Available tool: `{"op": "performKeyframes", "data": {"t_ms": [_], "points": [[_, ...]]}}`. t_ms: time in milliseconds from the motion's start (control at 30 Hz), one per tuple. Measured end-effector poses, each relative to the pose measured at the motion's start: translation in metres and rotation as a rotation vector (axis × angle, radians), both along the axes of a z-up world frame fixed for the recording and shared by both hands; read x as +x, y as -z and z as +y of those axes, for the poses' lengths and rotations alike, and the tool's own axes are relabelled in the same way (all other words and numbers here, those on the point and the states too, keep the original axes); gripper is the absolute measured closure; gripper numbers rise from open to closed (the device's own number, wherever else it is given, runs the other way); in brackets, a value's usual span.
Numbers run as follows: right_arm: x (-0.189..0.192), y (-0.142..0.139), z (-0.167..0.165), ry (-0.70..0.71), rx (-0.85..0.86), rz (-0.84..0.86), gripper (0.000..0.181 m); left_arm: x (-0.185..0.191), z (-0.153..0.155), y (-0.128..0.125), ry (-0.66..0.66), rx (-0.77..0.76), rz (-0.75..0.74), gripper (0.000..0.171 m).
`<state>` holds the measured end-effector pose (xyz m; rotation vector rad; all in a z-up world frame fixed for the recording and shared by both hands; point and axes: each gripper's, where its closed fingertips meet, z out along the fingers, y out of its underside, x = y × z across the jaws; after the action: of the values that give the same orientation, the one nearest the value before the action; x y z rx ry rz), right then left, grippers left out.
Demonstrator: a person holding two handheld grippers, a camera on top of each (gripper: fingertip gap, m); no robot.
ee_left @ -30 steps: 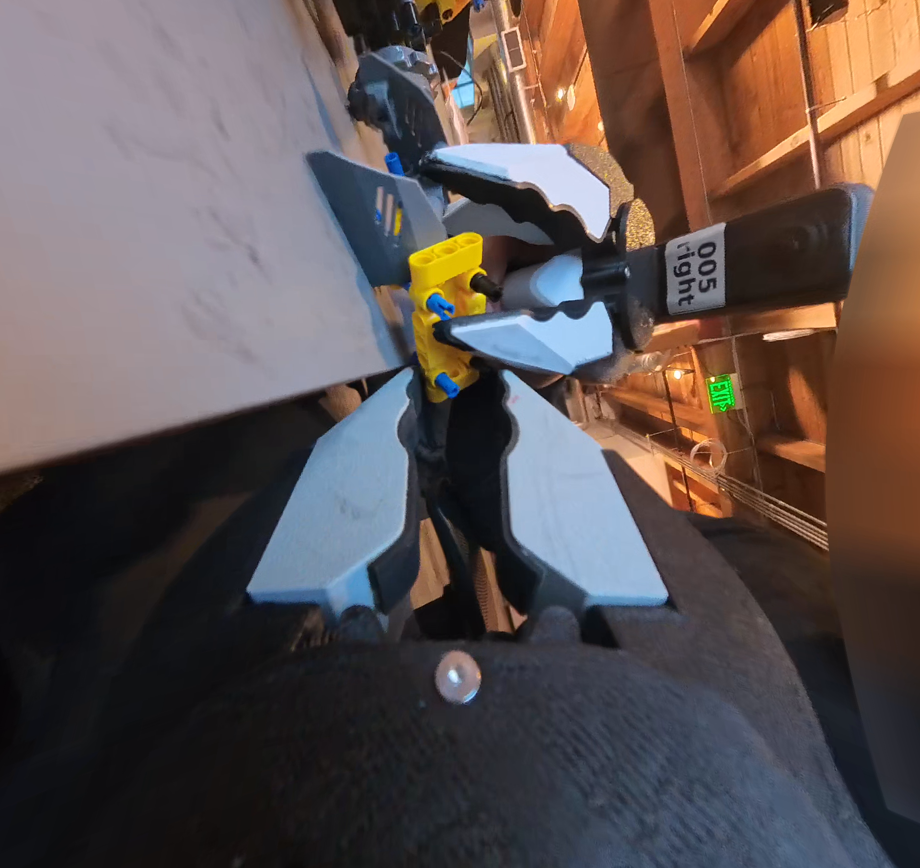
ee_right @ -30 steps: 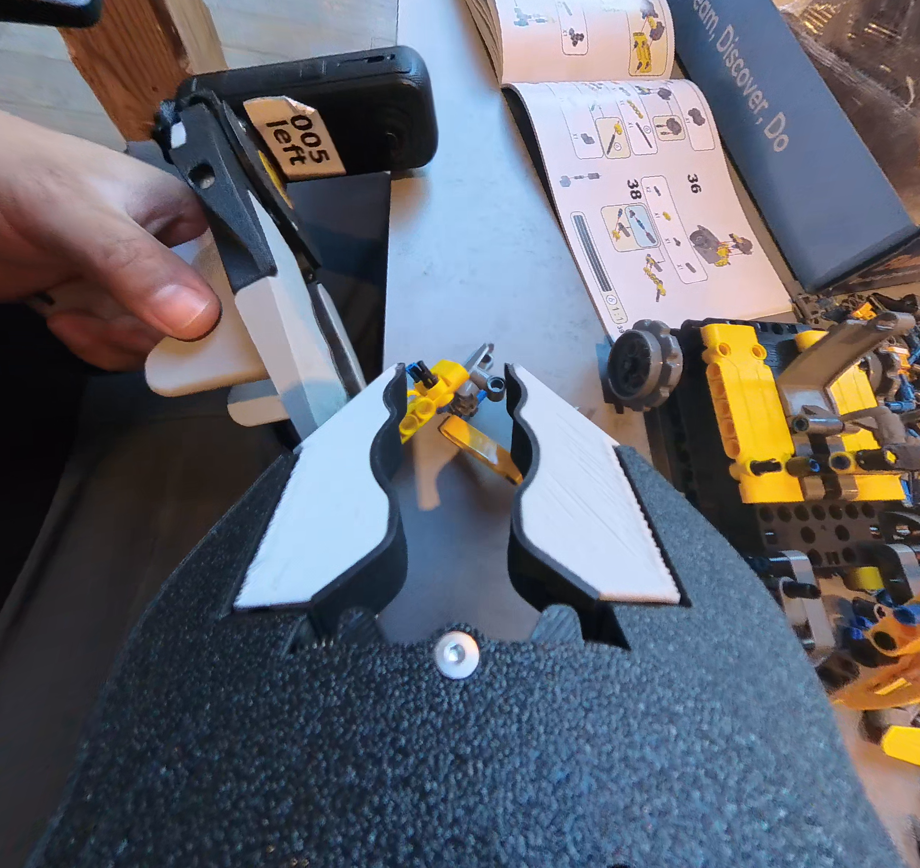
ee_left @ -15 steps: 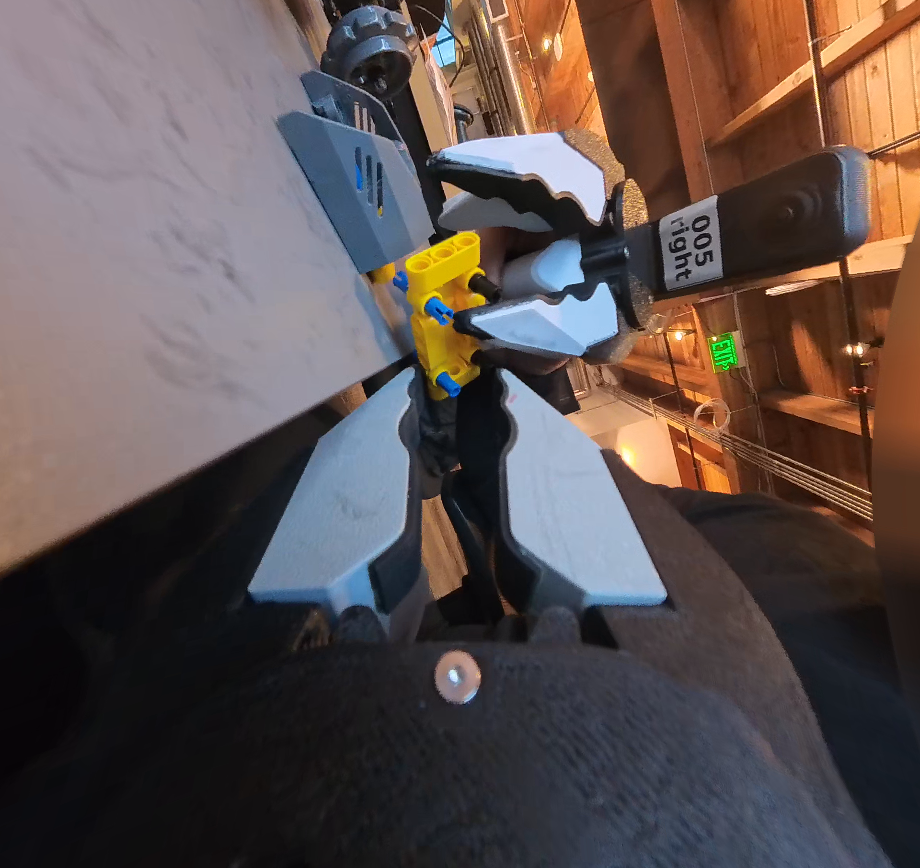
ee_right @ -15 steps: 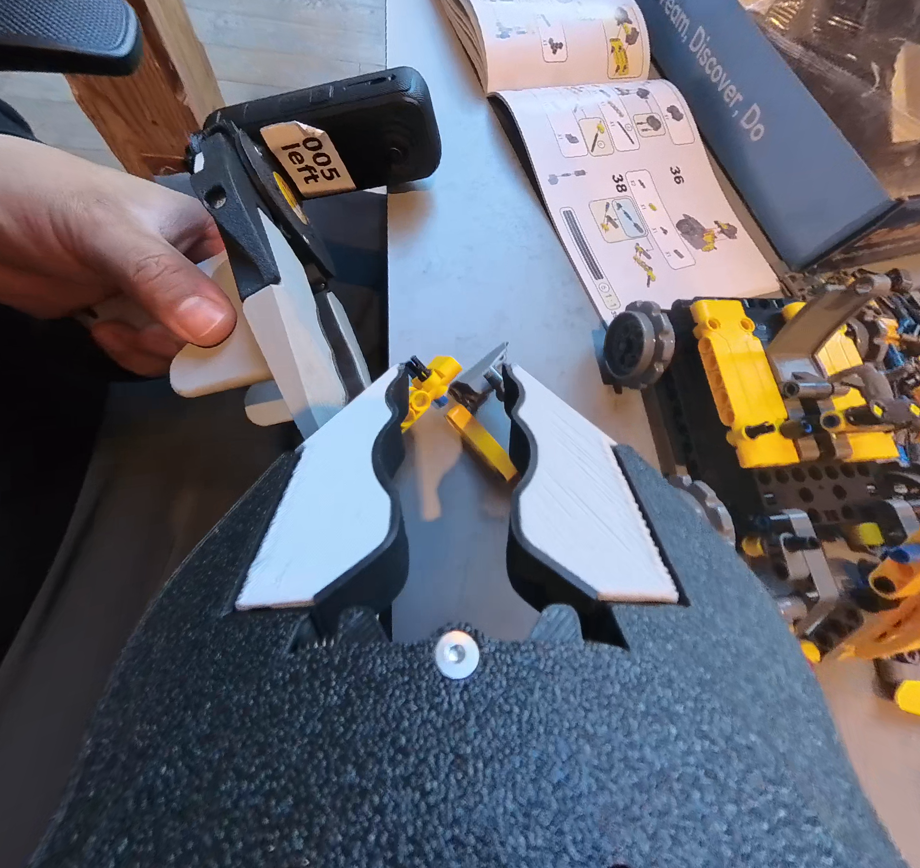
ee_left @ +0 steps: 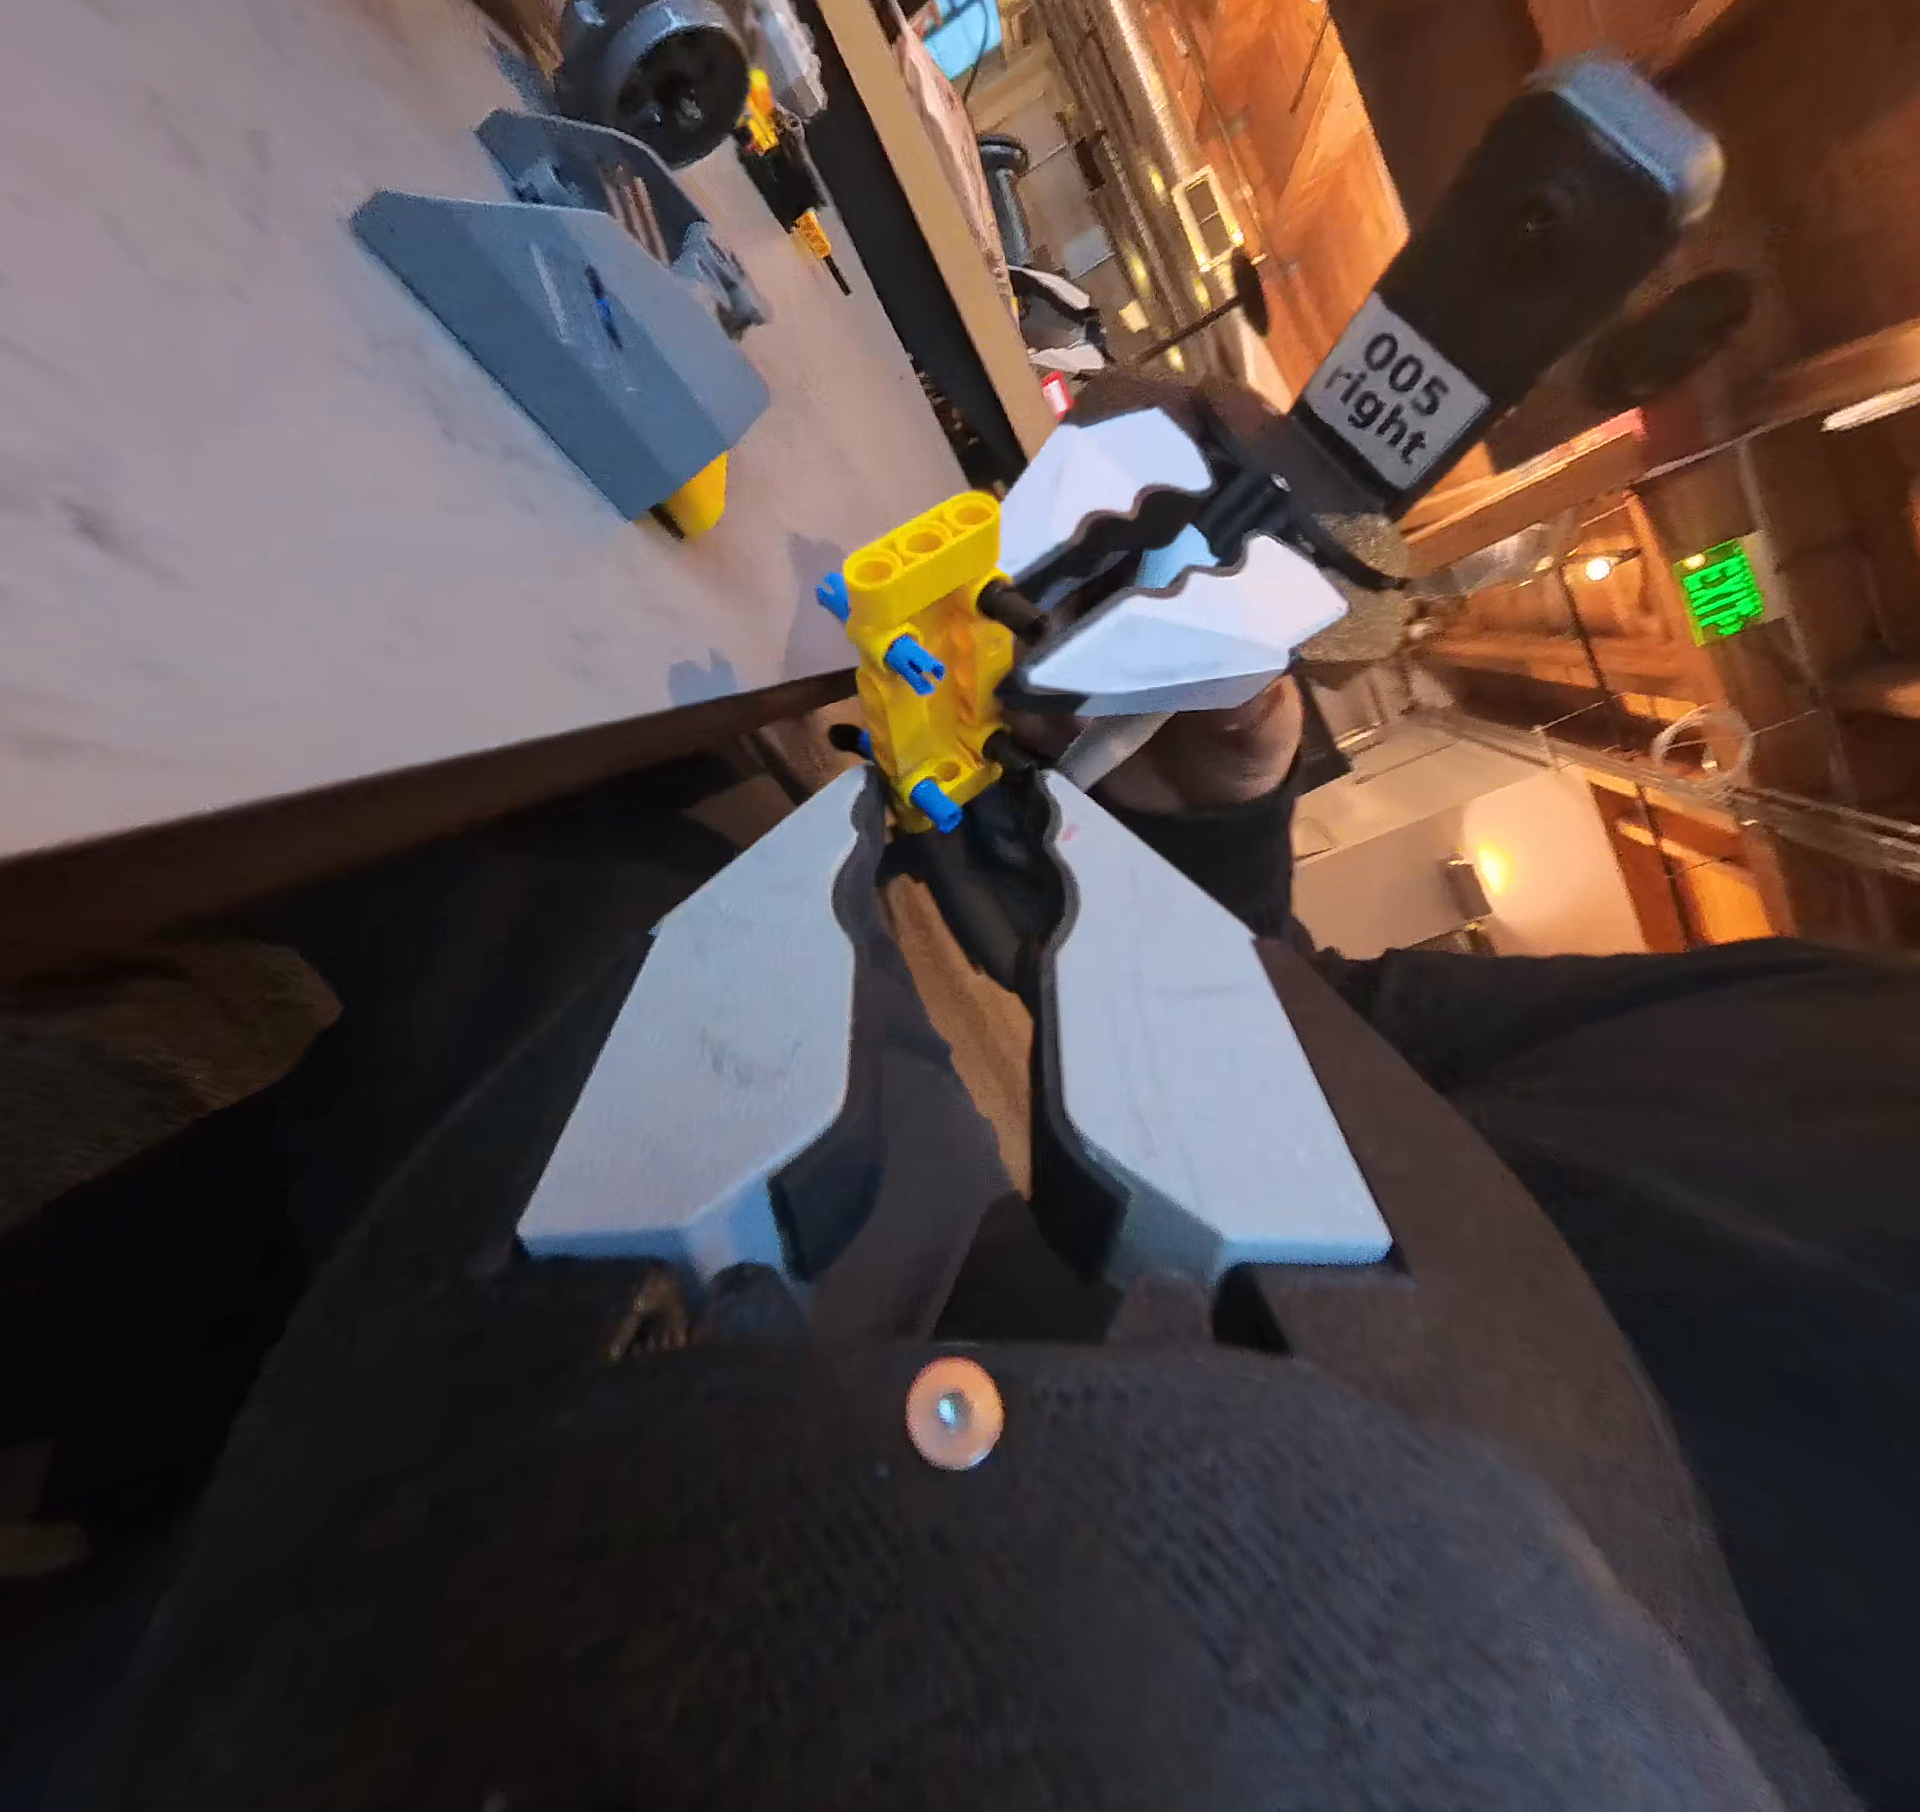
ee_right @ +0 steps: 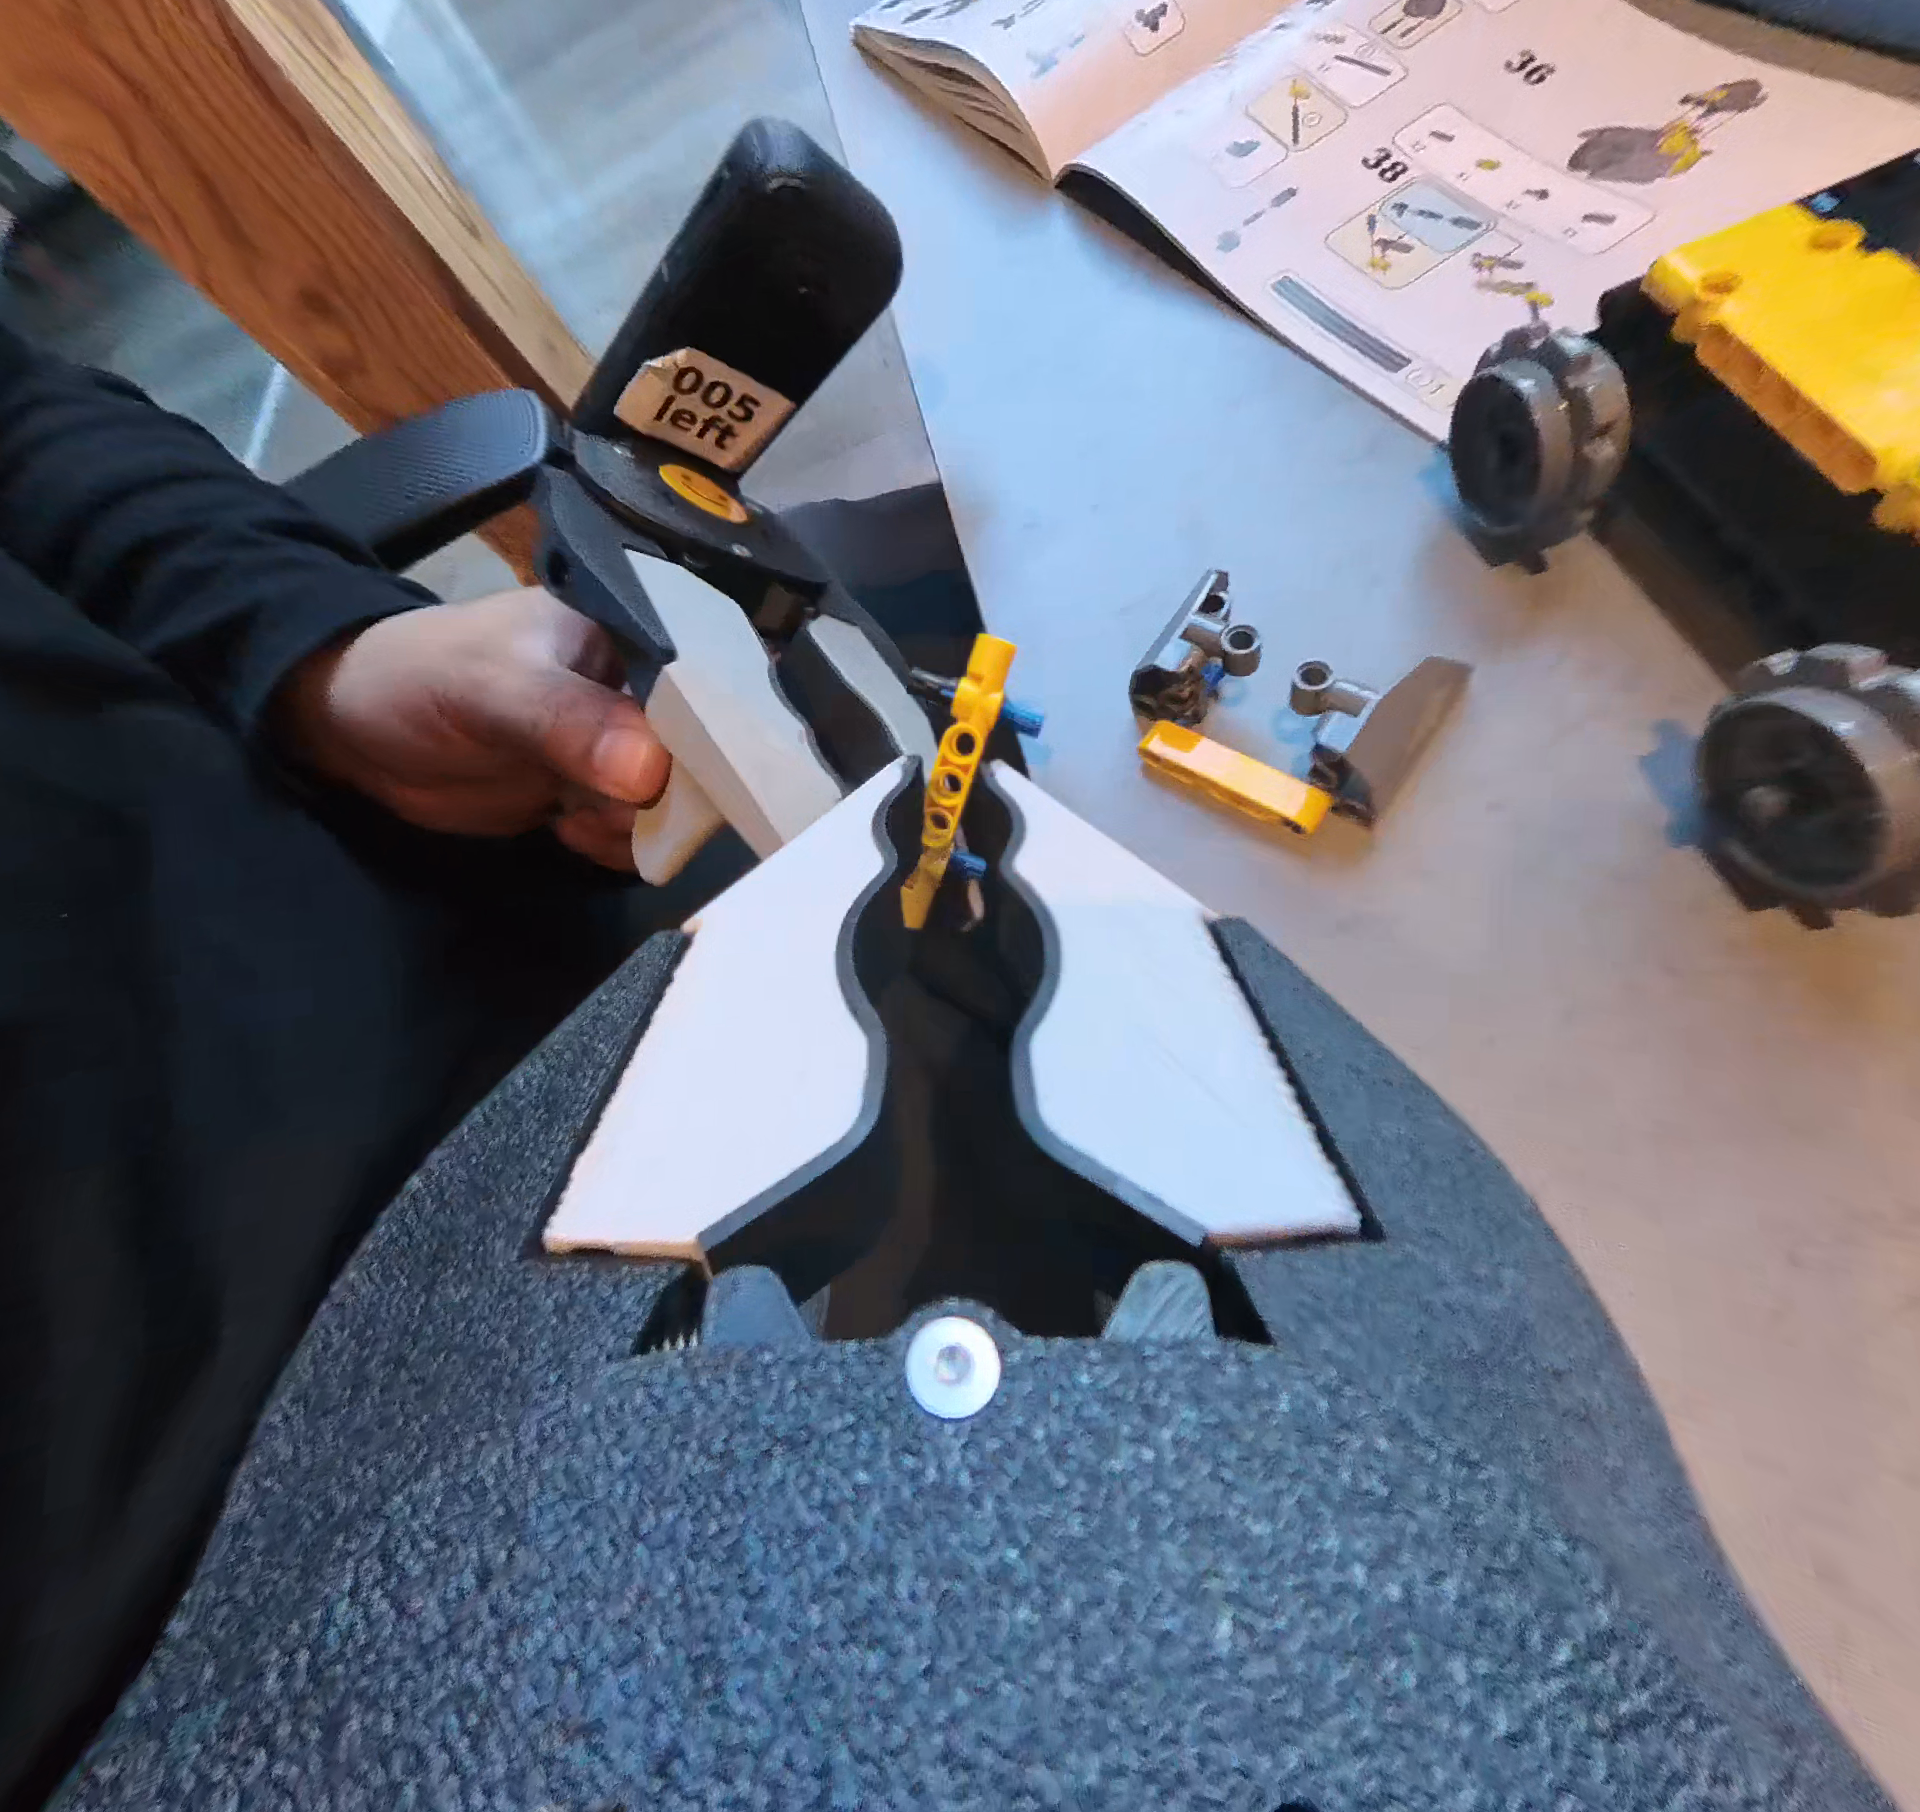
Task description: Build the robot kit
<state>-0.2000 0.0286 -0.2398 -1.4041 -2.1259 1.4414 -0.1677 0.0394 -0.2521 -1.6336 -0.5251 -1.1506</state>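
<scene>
Just off the near edge of the grey table (ee_right: 1091,432), a small yellow brick assembly (ee_left: 928,663) with blue pins hangs in the air between both tools. The left gripper (ee_left: 951,812) has its fingers clamped on the assembly's lower end; the right gripper (ee_right: 948,806) pinches it from the side, fingers drawn close on the thin yellow beam and its black pins. Judged by its look, the piece is light, rigid plastic held by friction pins, so it could pull apart under twisting; the flat beam faces seem the safest places to grip. On the table lie one loose grey-and-yellow sub-assembly (ee_right: 1288,734), one open instruction booklet (ee_right: 1299,69), and a partly built yellow-and-black vehicle (ee_right: 1787,349) with two grey toothed wheels (ee_right: 1538,443) showing. One bare hand (ee_right: 468,713) holds the left tool.
</scene>
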Motion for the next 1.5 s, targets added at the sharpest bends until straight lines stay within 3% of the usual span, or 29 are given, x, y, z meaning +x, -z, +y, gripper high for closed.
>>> {"op": "performKeyframes", "data": {"t_ms": [133, 367, 500, 633, 700, 833, 933, 1067, 1267, 1500], "points": [[0.003, 0.001, -0.006, -0.01, -0.018, -0.017, 0.171, 0.0, -0.001, -0.002, -0.013, 0.0, 0.105, 0.146], [0.008, -0.01, 0.003, -0.02, 0.129, 0.054, 0.174, 0.001, -0.007, -0.006, 0.004, 0.006, 0.251, 0.15], [0.017, -0.024, 0.029, 0.023, 0.193, 0.083, 0.173, -0.018, -0.015, 0.0, 0.0, -0.074, 0.61, 0.131], [0.023, -0.02, 0.054, 0.088, 0.261, 0.067, 0.173, -0.06, -0.009, -0.028, -0.072, -0.088, 0.926, 0.121], [0.025, -0.018, 0.057, 0.102, 0.264, 0.064, 0.173, -0.076, 0.0, -0.034, -0.049, -0.136, 1.006, 0.115], [0.027, -0.009, 0.06, 0.106, 0.297, 0.046, 0.173, -0.077, 0.015, -0.028, 0.084, -0.164, 1.028, 0.118], [0.03, 0.0, 0.08, 0.147, 0.395, 0.019, 0.174, -0.075, 0.021, -0.013, 0.164, -0.204, 1.053, 0.116], [0.034, 0.004, 0.123, 0.194, 0.628, -0.01, 0.174, -0.069, 0.021, 0.006, 0.281, -0.232, 1.051, 0.121], [0.034, 0.018, 0.137, 0.033, 0.995, 0.008, 0.173, -0.073, 0.016, -0.001, 0.413, -0.152, 1.06, 0.129], [0.026, 0.019, 0.119, -0.058, 0.983, 0.078, 0.147, -0.067, 0.016, 0.004, 0.616, -0.042, 1.038, 0.144]]}}
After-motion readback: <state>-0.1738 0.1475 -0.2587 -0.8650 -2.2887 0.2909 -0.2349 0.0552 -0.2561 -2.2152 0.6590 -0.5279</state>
